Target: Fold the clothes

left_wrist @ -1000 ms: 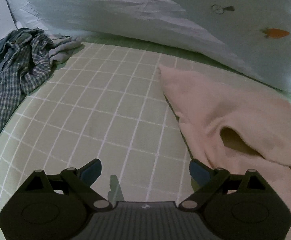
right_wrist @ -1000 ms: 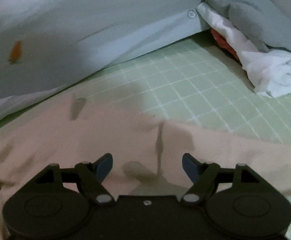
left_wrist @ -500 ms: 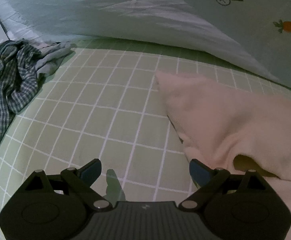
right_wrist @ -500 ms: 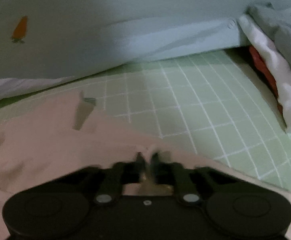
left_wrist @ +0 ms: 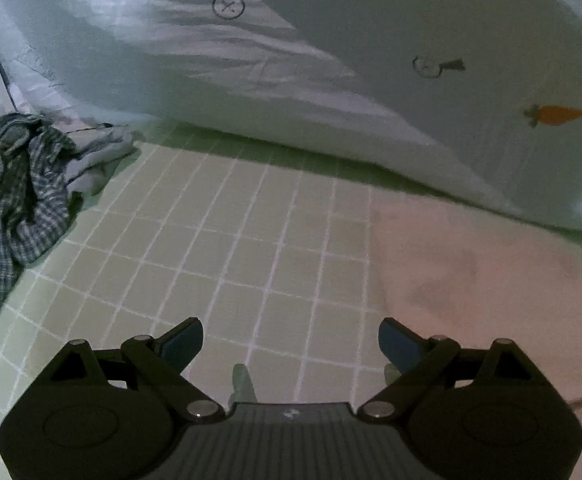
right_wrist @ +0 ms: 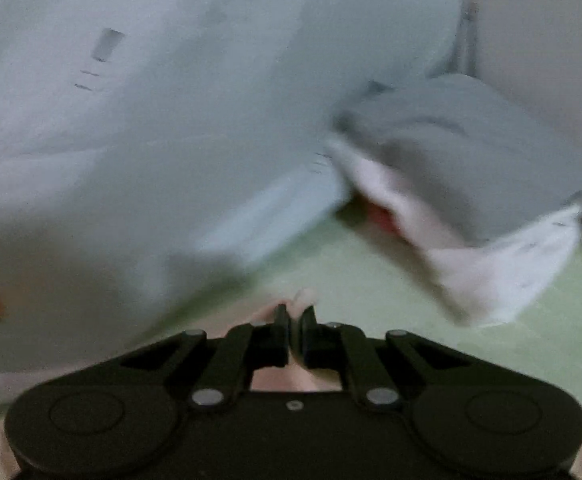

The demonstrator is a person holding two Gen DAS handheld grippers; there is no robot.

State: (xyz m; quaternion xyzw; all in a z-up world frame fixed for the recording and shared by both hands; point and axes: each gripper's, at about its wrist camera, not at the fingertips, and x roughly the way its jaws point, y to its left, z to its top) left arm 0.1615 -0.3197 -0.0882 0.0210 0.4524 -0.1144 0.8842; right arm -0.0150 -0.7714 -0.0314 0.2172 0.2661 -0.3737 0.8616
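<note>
A pale pink garment (left_wrist: 471, 280) lies on the green checked sheet (left_wrist: 231, 248), at the right of the left wrist view. My left gripper (left_wrist: 290, 340) is open and empty, low over the sheet just left of the garment's edge. My right gripper (right_wrist: 295, 322) is shut on an edge of the pink garment (right_wrist: 301, 298) and holds it lifted; most of the garment is hidden under the gripper body. The right wrist view is blurred.
A light blue quilt (left_wrist: 331, 60) with a carrot print runs along the back. A heap of checked and denim clothes (left_wrist: 15, 184) lies at the far left. Grey and white folded clothes (right_wrist: 471, 184) sit at the right, over something red.
My right gripper, shut on the pink garment's edge, has lifted it up and away from the sheet. In the left wrist view the garment's near fold has flattened and its edge moved right.
</note>
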